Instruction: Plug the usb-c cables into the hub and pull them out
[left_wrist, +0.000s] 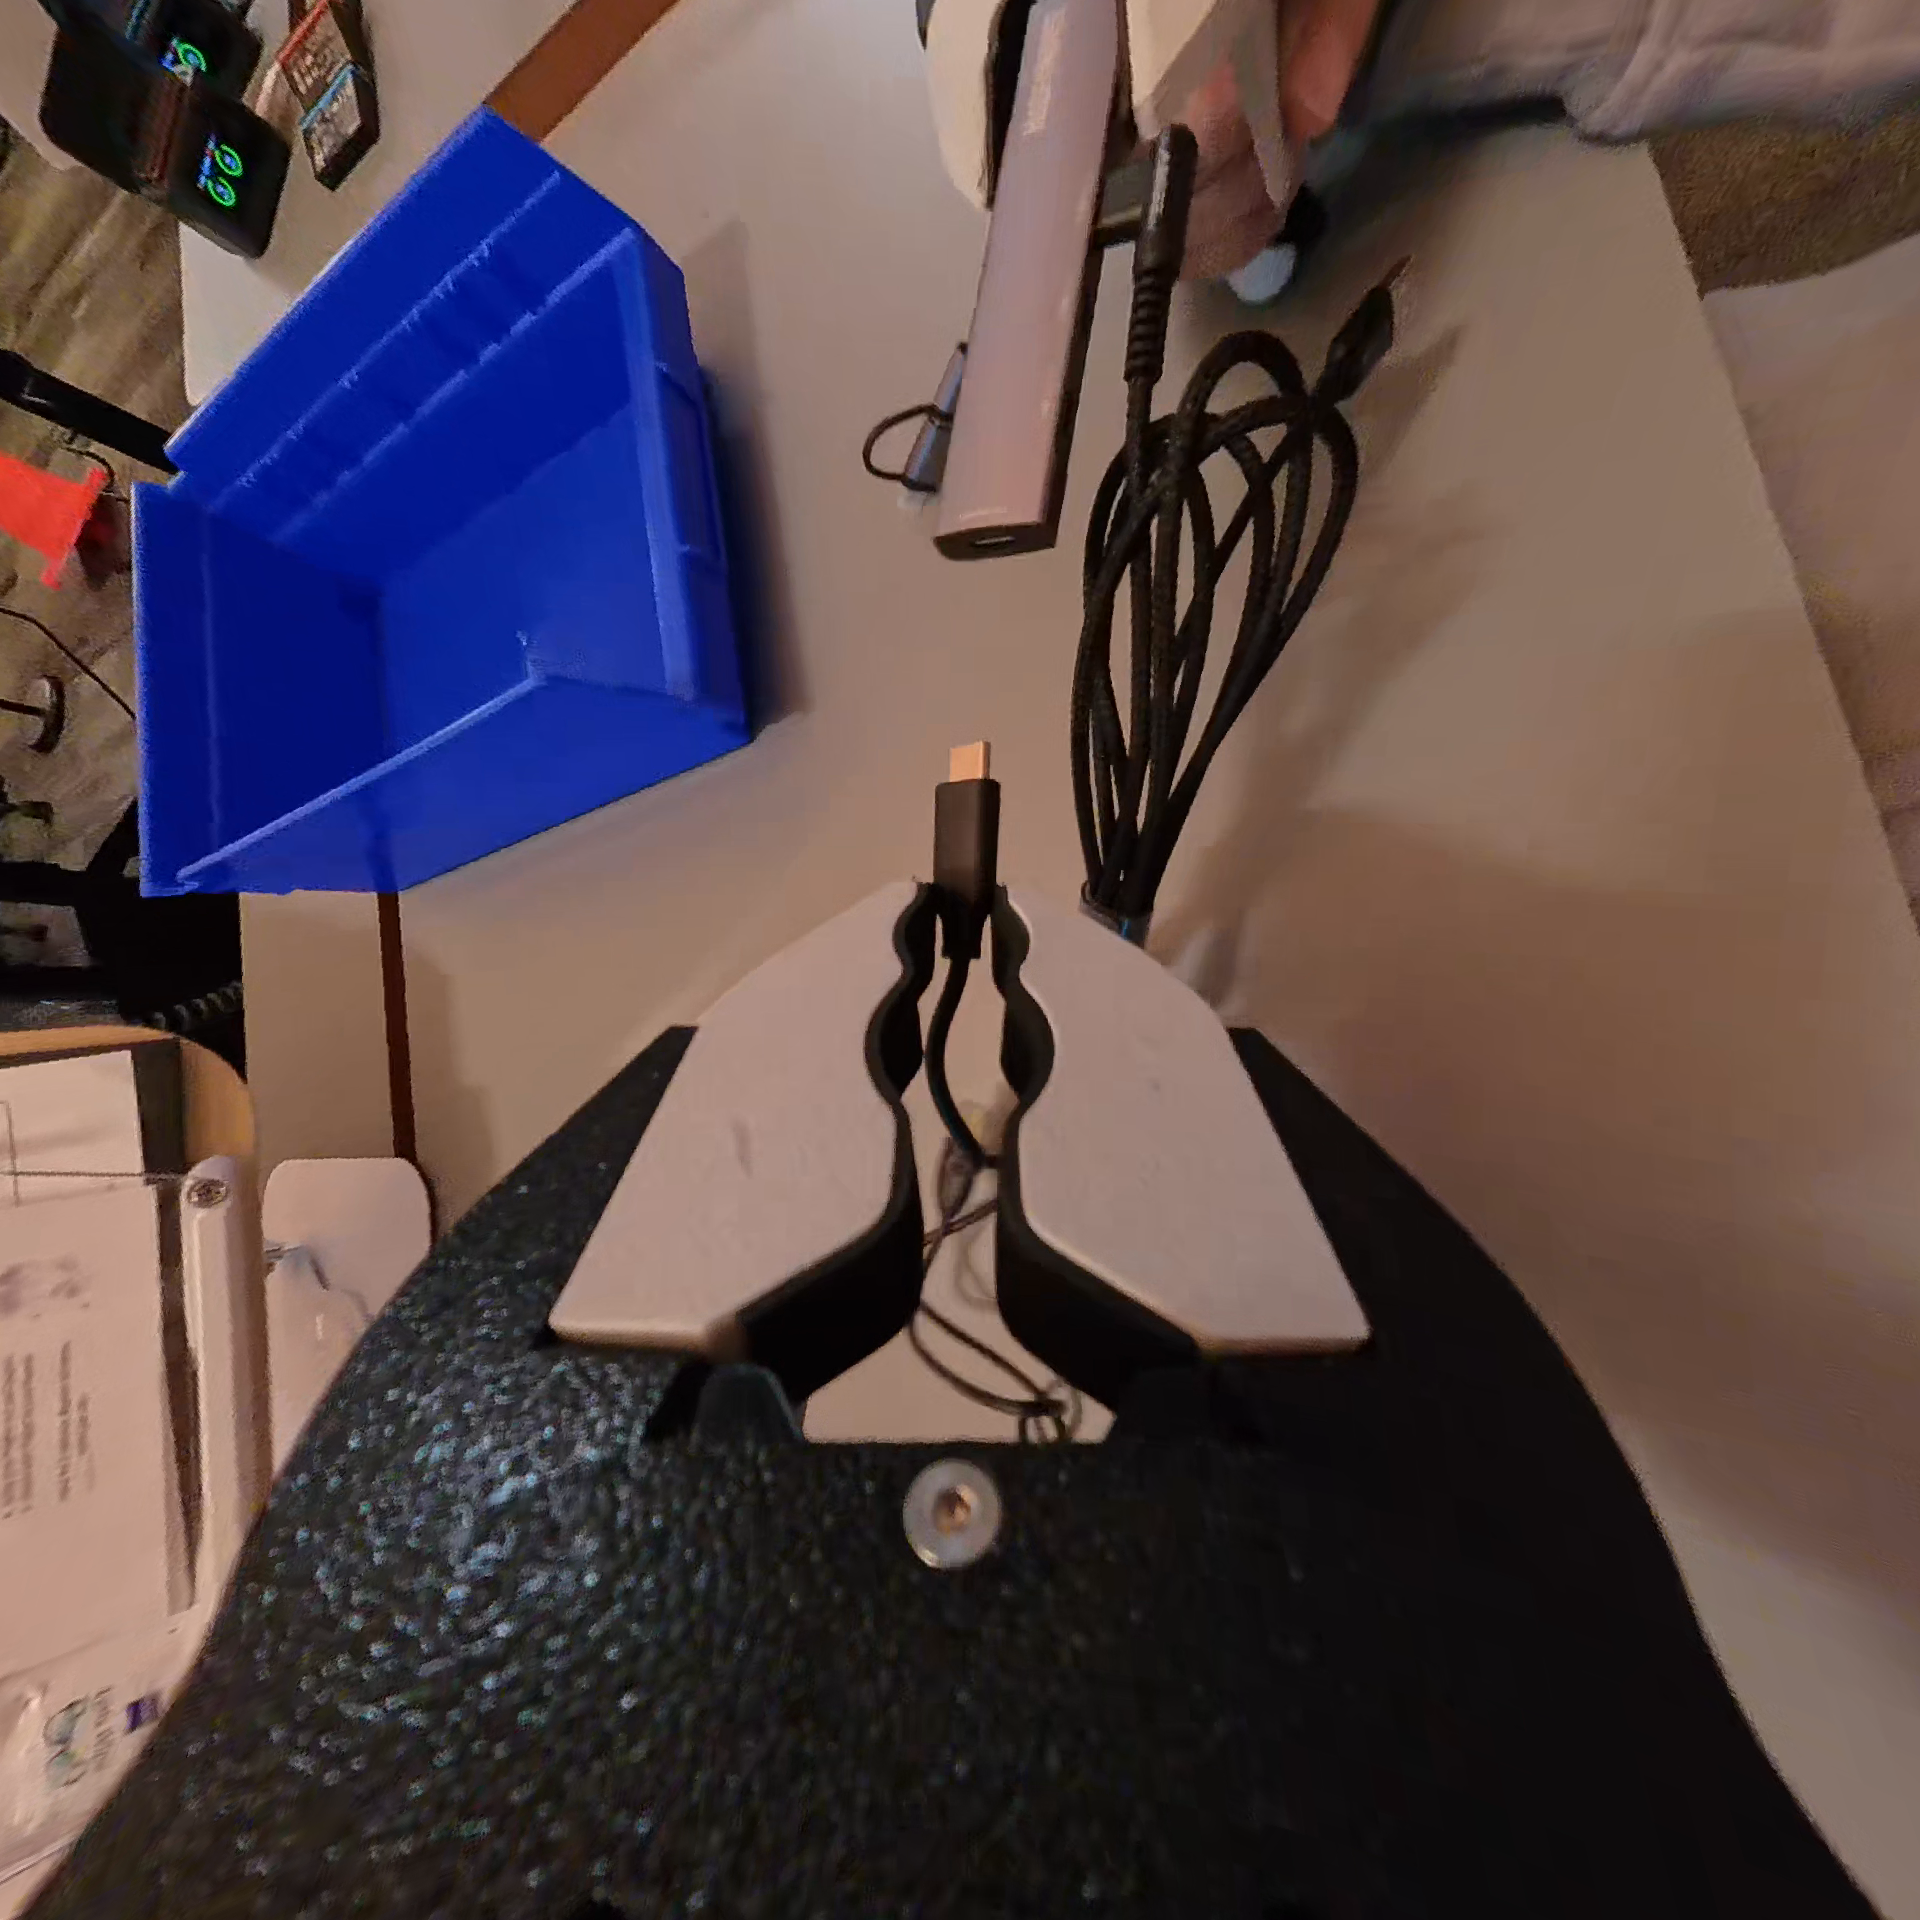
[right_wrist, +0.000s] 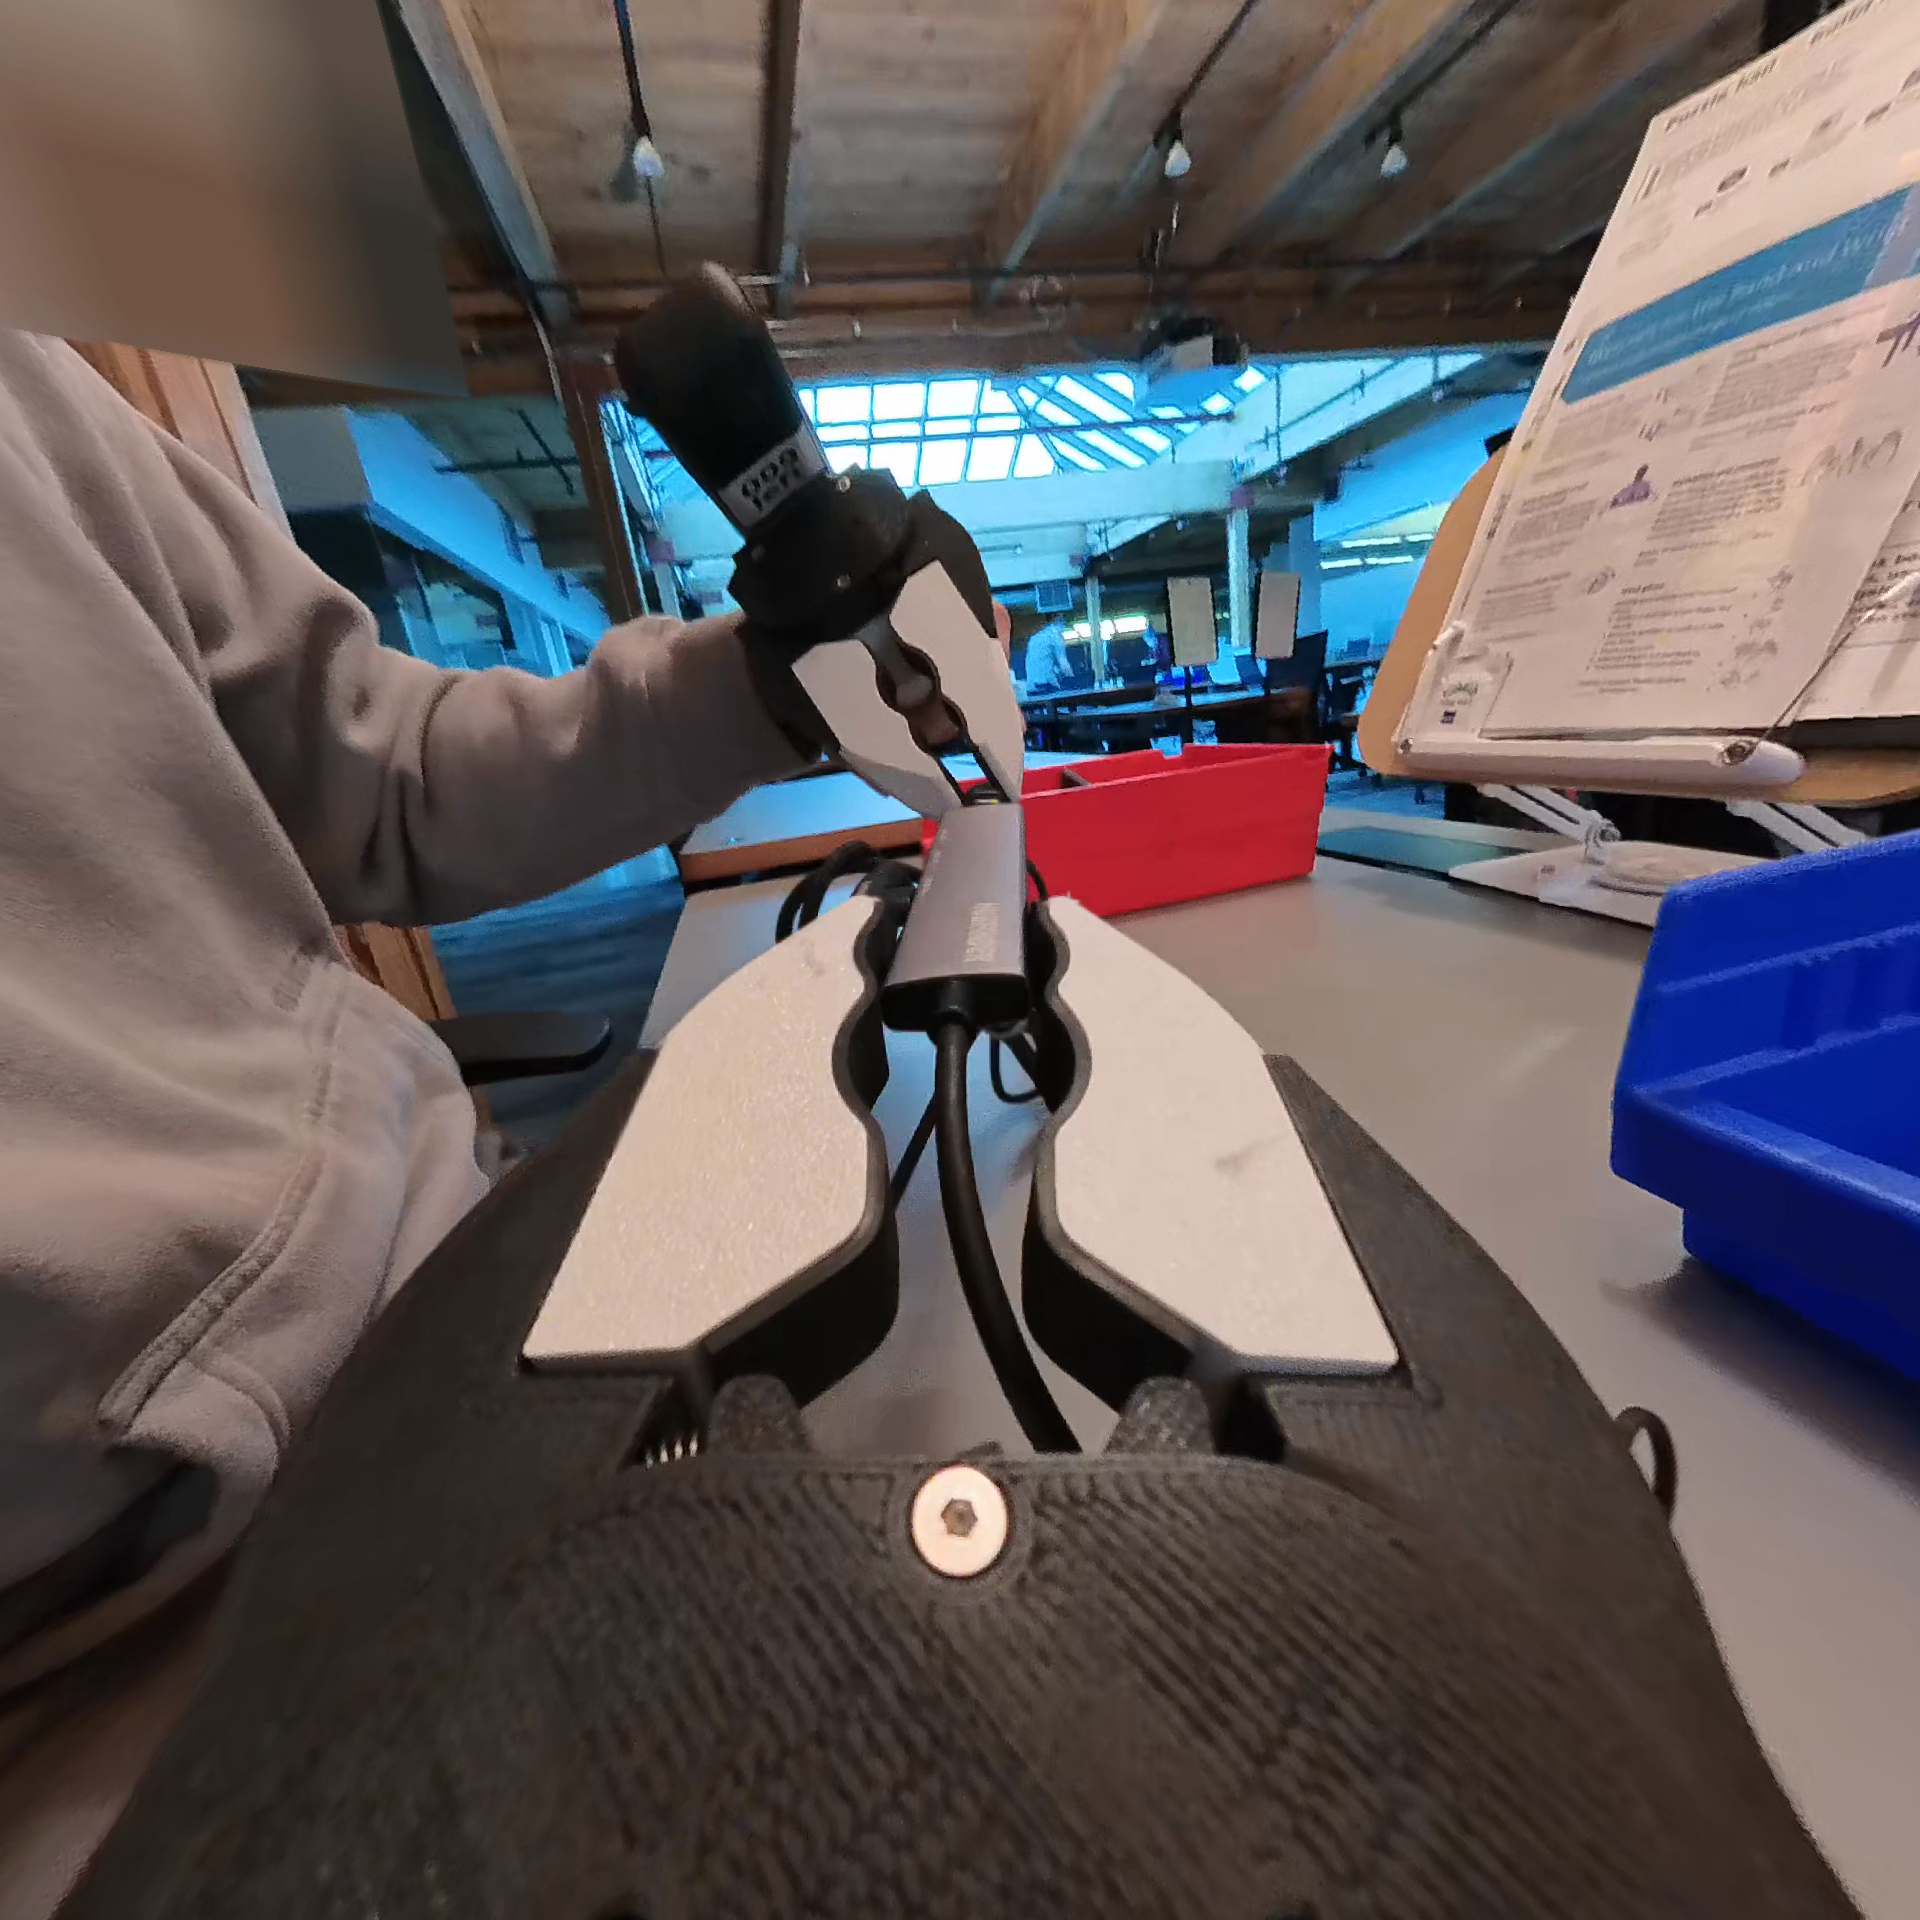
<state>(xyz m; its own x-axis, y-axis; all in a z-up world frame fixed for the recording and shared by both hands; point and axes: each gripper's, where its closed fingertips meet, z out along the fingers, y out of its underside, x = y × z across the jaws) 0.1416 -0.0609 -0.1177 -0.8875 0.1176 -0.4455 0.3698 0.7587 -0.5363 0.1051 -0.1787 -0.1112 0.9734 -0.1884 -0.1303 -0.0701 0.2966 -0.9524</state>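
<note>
My left gripper (left_wrist: 961, 920) is shut on a black USB-C plug (left_wrist: 966, 826). The plug's metal tip points at the end port of the grey hub (left_wrist: 1023, 312), a short gap away. My right gripper (right_wrist: 956, 920) is shut on the hub (right_wrist: 966, 914) and holds it above the table. The hub's own black lead (right_wrist: 966, 1195) runs back between the fingers. In the right wrist view the left gripper (right_wrist: 971, 795) sits at the hub's far end. A second black connector (left_wrist: 1158, 218) lies along the hub's side. A coiled black braided cable (left_wrist: 1195, 582) lies on the table.
A blue bin (left_wrist: 436, 582) stands left of the hub and also shows in the right wrist view (right_wrist: 1787, 1091). A red bin (right_wrist: 1164, 810) stands behind. A paper on a stand (right_wrist: 1662, 468) is at the right. A person's grey sleeve (right_wrist: 260, 779) is at the left. My right fingertips sit around 12 centimetres from my left ones.
</note>
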